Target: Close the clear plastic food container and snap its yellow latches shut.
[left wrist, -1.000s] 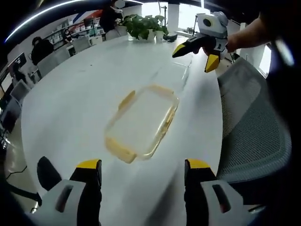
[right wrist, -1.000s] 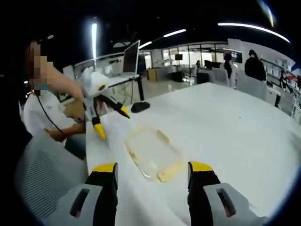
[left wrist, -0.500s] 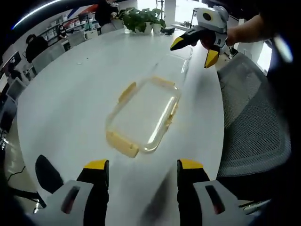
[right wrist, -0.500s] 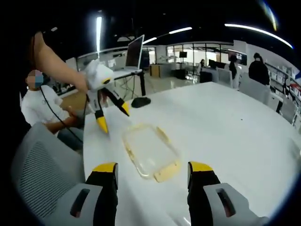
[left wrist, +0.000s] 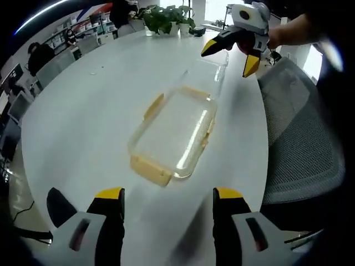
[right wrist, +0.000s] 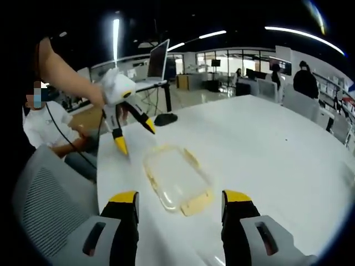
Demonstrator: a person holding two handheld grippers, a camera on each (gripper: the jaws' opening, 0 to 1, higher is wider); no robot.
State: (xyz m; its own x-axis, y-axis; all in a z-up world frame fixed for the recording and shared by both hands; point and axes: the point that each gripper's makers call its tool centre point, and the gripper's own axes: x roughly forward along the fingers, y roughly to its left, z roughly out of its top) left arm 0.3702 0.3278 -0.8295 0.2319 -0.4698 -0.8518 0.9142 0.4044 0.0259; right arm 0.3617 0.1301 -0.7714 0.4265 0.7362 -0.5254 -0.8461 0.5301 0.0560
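- Left gripper view: your left gripper (left wrist: 166, 202) hangs above the white desk (left wrist: 83, 111) with its jaws spread and nothing between them.
- The clear plastic food container (left wrist: 175, 133) lies on the desk ahead of those jaws, near the desk edge that borders the grey mesh chair (left wrist: 299, 144).
- Yellow latches (left wrist: 150, 169) show along its rim; the nearest one lies flat and splayed outward, so judge it unfastened. Side latches are visible but their state cannot be read.
- A clear panel, probably the lid (left wrist: 208, 77), extends from the far end of the container toward the right gripper (left wrist: 230, 55). Whether it is hinged, resting or separate cannot be told.
- That right gripper hovers over the far end with jaws spread, gripping nothing.
- Right gripper view: your right gripper (right wrist: 180, 205) has its jaws apart and empty, with the container (right wrist: 175, 177) on the desk (right wrist: 266, 144) just beyond them. The left gripper (right wrist: 130, 133) hovers above the container's far side, jaws open, not touching it.
- A seated person (right wrist: 50, 130), a laptop on a stand (right wrist: 158, 61) and potted plants (left wrist: 166, 19) stand well apart from the work.
- Step in hand: approach. Neither closing nor latching appears begun.
- Next move, as a judgement: confirm the lid sits squarely on the rim, steady the body with one gripper, then fold each latch over the edge with the other. The smooth desk may let the container slide, so apply pressure downward, not sideways.
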